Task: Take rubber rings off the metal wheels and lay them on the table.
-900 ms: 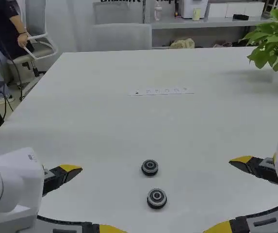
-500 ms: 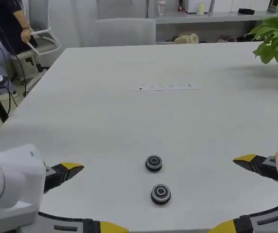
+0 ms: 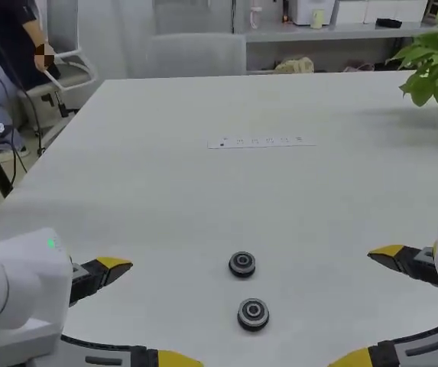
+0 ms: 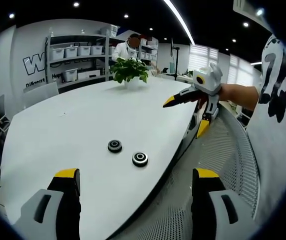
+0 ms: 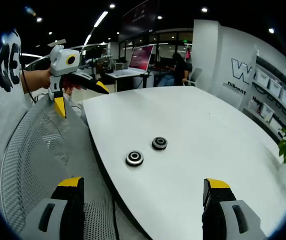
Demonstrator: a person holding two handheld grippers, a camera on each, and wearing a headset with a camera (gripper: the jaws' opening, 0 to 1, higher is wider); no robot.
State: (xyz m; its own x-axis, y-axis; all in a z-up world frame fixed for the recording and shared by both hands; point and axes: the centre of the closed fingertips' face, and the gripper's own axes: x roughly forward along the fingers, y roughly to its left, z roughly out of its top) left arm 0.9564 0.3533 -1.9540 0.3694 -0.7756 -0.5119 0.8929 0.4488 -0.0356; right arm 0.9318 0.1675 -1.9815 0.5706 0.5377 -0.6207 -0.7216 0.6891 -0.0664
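Plain white tabletop [image 3: 203, 199]. Black-ringed silver metal wheel [image 3: 253, 313] at its front edge, second black-ringed silver wheel [image 3: 241, 264] just behind. White left hand-held gripper [image 4: 136, 174], white right hand-held gripper [image 5: 143, 182]: black jaws, yellow tips. Green leafy plant [image 3: 436, 61], far right corner.

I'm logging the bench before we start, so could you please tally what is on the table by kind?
Metal wheels: 2, the far wheel and the near wheel
Potted plant: 1
Socket strip: 1
Total: 4
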